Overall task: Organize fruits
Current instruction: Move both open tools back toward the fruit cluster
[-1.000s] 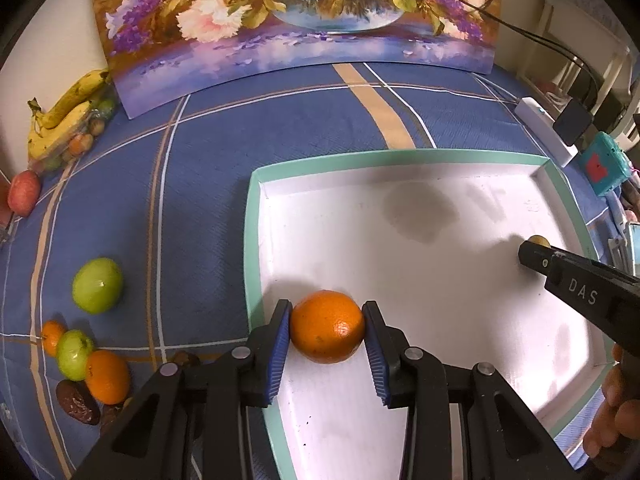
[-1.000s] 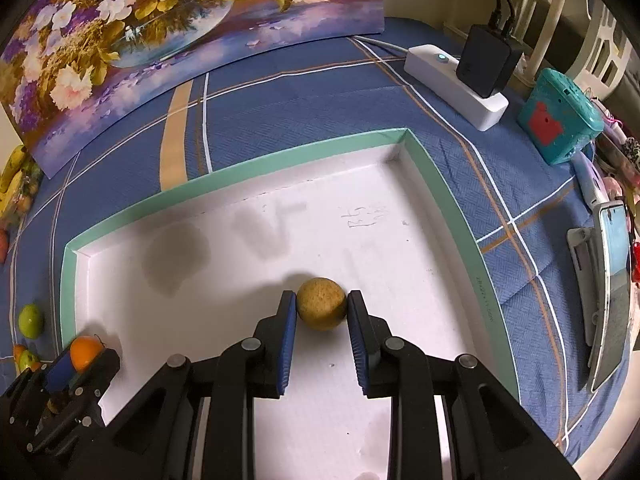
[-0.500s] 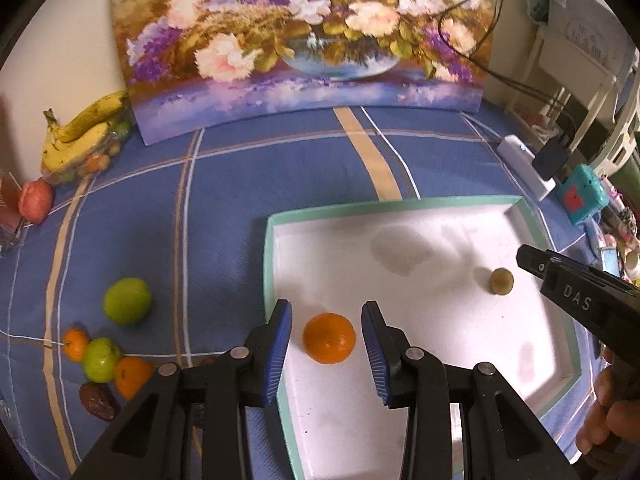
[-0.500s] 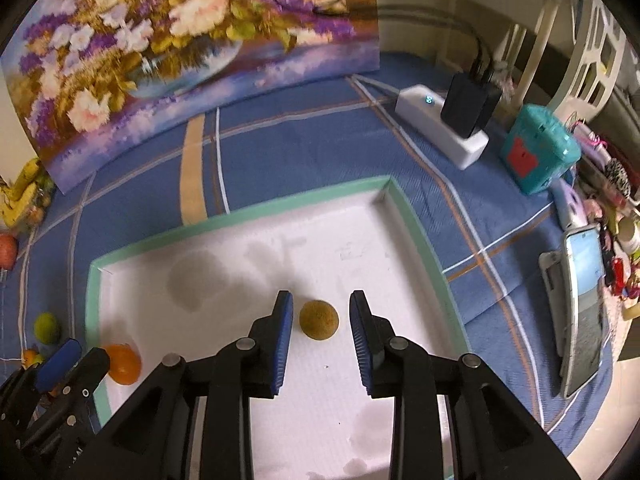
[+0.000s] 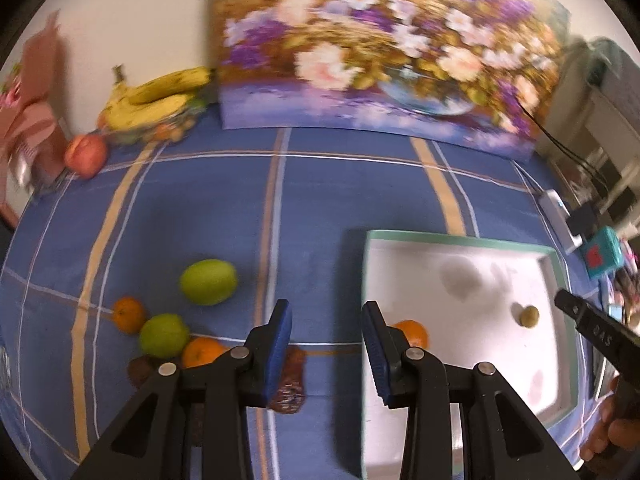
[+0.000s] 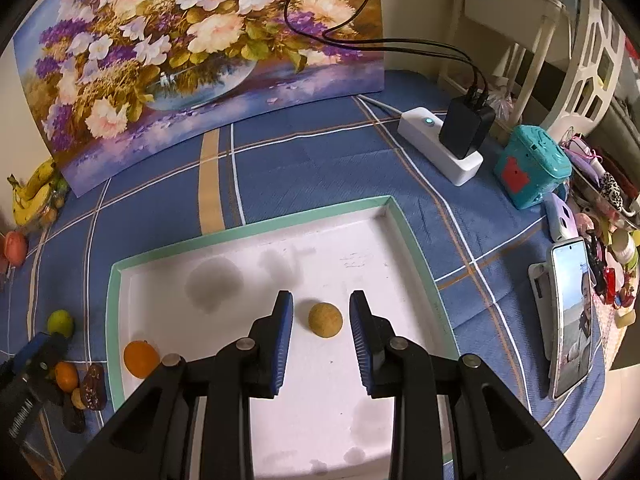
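"DAS" on right claw (image 5: 600,334)

The cloth (image 6: 320,168) is blue, crossed by white and tan stripes. The tray (image 6: 256,228) is white inside with a mint-green rim. In it lie an orange (image 6: 140,358) and a dull yellow-brown fruit (image 6: 325,319). At lower left of the left view sit two green fruits (image 5: 208,282). Upper left, yellow bananas (image 5: 160,96). The painting (image 6: 192,40) shows white, pink and purple flowers.

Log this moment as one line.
left hand-held gripper: empty, jaws apart | right hand-held gripper: empty, jaws apart | tray: orange, tan fruit inside | cloth: green fruits outside tray
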`<state>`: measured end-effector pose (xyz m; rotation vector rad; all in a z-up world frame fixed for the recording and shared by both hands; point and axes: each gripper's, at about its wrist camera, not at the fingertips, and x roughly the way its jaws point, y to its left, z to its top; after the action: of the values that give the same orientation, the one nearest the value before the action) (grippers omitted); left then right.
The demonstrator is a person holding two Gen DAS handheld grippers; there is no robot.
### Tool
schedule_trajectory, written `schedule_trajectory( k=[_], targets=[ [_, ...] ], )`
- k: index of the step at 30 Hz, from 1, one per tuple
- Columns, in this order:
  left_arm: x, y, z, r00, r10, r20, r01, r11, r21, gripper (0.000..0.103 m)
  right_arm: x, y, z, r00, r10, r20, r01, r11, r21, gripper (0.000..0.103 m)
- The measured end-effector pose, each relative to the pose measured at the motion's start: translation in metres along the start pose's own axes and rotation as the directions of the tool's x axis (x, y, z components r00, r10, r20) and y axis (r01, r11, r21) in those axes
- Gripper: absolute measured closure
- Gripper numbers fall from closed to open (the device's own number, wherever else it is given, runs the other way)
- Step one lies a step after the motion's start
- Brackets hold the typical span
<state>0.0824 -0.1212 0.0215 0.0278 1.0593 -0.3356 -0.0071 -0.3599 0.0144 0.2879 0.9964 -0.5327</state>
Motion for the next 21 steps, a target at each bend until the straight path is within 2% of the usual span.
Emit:
schedule_trajectory(
  k=[8, 15, 17, 18, 19, 21],
  targets=[
    [-0.008, 0.058, -0.003, 0.999, 0.052, -0.001, -0.051, 0.987, -0.154, 0.064, -0.001, 0.008, 0.0, 1.0, 0.018, -0.006, -0.018, 1.0, -0.022, 0.073],
    [-0.015, 0.105, -0.013, 0.995, 0.094, -0.016, -0.094, 0.957, -0.274, 0.063, -0.003, 0.021, -0.002, 1.0, 0.029, -0.003, -0.029, 0.997, -0.066, 0.073],
    [-0.015, 0.115, -0.016, 0.994, 0.109, -0.027, -0.112, 0.947, -0.301, 0.04, -0.003, 0.026, -0.002, 1.0, 0.031, -0.003, -0.031, 0.996, -0.086, 0.068],
    [-0.014, 0.121, -0.018, 0.991, 0.124, -0.039, -0.13, 0.939, -0.318, 0.025, -0.003, 0.029, -0.003, 1.0, 0.031, -0.003, -0.031, 0.995, -0.095, 0.054],
    [-0.014, 0.125, -0.02, 0.99, 0.135, -0.044, -0.142, 0.933, -0.33, 0.024, -0.003, 0.031, -0.004, 0.999, 0.032, -0.002, -0.032, 0.994, -0.101, 0.042],
    [-0.015, 0.133, -0.023, 0.989, 0.136, -0.05, -0.145, 0.925, -0.351, 0.024, -0.003, 0.035, -0.005, 0.999, 0.039, 0.0, -0.039, 0.993, -0.114, 0.04]
  ],
)
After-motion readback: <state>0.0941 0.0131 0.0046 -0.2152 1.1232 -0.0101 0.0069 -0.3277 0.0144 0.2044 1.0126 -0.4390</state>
